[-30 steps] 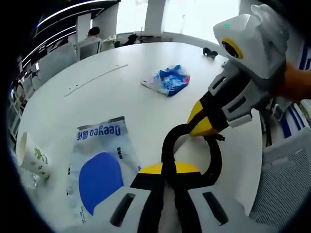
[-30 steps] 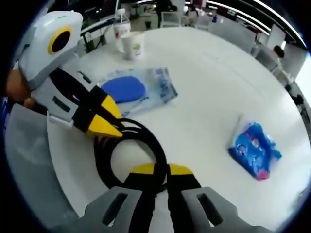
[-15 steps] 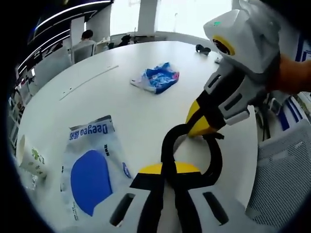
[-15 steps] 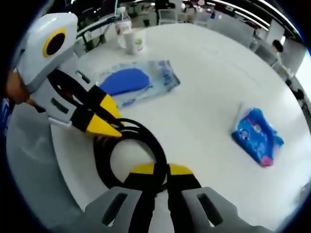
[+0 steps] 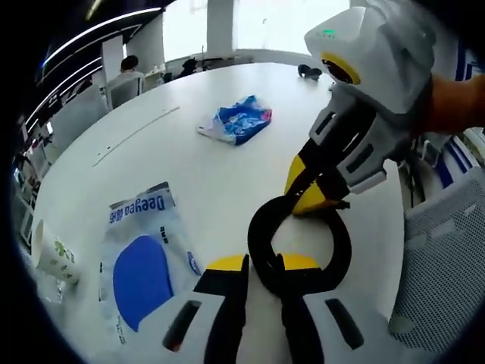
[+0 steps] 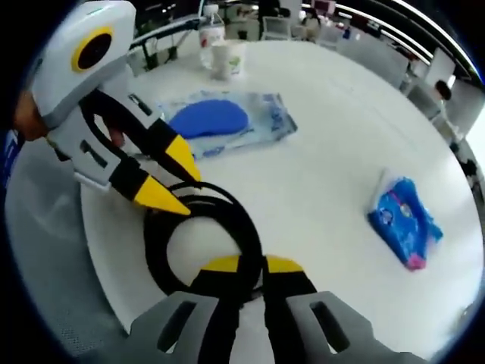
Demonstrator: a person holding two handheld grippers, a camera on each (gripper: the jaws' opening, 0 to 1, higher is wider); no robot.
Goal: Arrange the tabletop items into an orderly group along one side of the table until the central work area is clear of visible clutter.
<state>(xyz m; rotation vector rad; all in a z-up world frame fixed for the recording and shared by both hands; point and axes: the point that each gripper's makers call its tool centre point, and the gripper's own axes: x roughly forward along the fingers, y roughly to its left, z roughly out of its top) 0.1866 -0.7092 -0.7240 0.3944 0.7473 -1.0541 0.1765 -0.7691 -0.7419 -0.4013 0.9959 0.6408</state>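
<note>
A black cable loop (image 5: 336,250) lies near the edge of the white round table (image 5: 189,174). My left gripper (image 5: 261,262) stands open, its yellow-tipped jaws spread to either side of the cable. In the right gripper view the left gripper (image 6: 173,178) comes in from the left with its tips apart over the loop (image 6: 155,254). My right gripper (image 6: 252,264) is shut on the cable's near side. In the left gripper view the right gripper (image 5: 305,193) pinches the loop's far side.
A clear wipes pack with a blue oval (image 5: 144,265) (image 6: 220,123) lies to one side, with a paper cup (image 5: 53,254) (image 6: 229,59) and a bottle (image 6: 211,30) beyond it. A blue snack packet (image 5: 239,121) (image 6: 405,224) sits mid-table. A mesh chair (image 5: 447,258) stands by the edge.
My left gripper's jaws have opened off the cable, which they pinched before. The right gripper still holds it. Both cameras shifted a little.
</note>
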